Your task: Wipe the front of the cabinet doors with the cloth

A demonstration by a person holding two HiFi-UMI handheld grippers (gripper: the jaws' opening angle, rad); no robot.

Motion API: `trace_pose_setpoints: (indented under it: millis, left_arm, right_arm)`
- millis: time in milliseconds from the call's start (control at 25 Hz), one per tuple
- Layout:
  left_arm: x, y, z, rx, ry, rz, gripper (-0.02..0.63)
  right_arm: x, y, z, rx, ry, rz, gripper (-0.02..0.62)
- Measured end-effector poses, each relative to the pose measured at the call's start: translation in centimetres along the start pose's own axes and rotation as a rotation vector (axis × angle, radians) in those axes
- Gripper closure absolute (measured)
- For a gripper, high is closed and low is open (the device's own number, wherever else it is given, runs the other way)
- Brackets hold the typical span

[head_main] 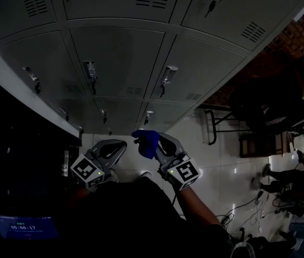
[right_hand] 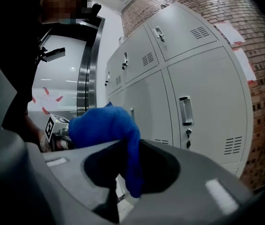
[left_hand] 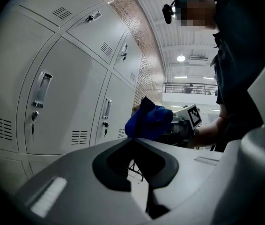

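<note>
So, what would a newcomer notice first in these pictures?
The bright blue cloth stands out, pinched in the jaws of the right gripper, low in the middle of the head view. Above it in that view spreads a wall of grey cabinet doors. The left gripper, beside the right one, holds nothing.

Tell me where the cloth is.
The cloth sits low centre in the head view, clamped in the right gripper, beside the left gripper.

cloth (head_main: 147,142) in R gripper (head_main: 159,144), L gripper (head_main: 115,147) beside, cabinet doors (head_main: 121,58) ahead
</note>
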State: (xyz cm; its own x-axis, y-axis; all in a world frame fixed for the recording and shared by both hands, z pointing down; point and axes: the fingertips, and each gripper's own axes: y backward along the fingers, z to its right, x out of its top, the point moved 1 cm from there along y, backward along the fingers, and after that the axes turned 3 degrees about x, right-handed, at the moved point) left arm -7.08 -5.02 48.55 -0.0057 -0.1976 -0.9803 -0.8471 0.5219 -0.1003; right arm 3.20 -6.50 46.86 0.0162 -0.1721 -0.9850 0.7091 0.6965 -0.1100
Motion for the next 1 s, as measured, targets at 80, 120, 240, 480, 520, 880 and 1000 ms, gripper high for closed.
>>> trace_pose_setpoints:
  millis: [80, 120, 240, 480, 520, 880, 1000]
  left_arm:
    - [0.0, 0.2, -0.1, 0.005, 0.002, 0.003, 0.606]
    - [0.1, 0.3, -0.2, 0.009, 0.004, 0.005, 0.606]
    - [-0.1, 0.8, -0.4, 0.022, 0.007, 0.001, 0.606]
    - [-0.1, 1.0, -0.4, 0.031, 0.009, 0.004, 0.606]
    - [-0.1, 1.0, -0.4, 0.033, 0.010, 0.003, 0.606]
    - [-0.5, 1.5, -0.2, 0.042, 0.013, -0.003, 0.606]
    - [-0.4, 1.6, -0.2, 0.043, 0.014, -0.003, 0.606]
  right_arm:
    - [0.0, -0.2, -0.7, 0.006, 0.000, -0.003, 0.526]
    - [-0.1, -0.3, -1.1, 0.009, 0.004, -0.004, 0.526]
    - [-0.2, -0.8, -2.2, 0.019, 0.015, -0.020, 0.526]
    - [-0.3, -1.0, -2.6, 0.019, 0.009, -0.021, 0.526]
    - [-0.4, -1.0, -2.7, 0.023, 0.009, -0.023, 0.526]
    - [-0.7, -1.1, -2.9, 0.045, 0.004, -0.026, 0.526]
    - [-0.8, -0.8, -2.5, 0.039, 0.011, -0.013, 0.526]
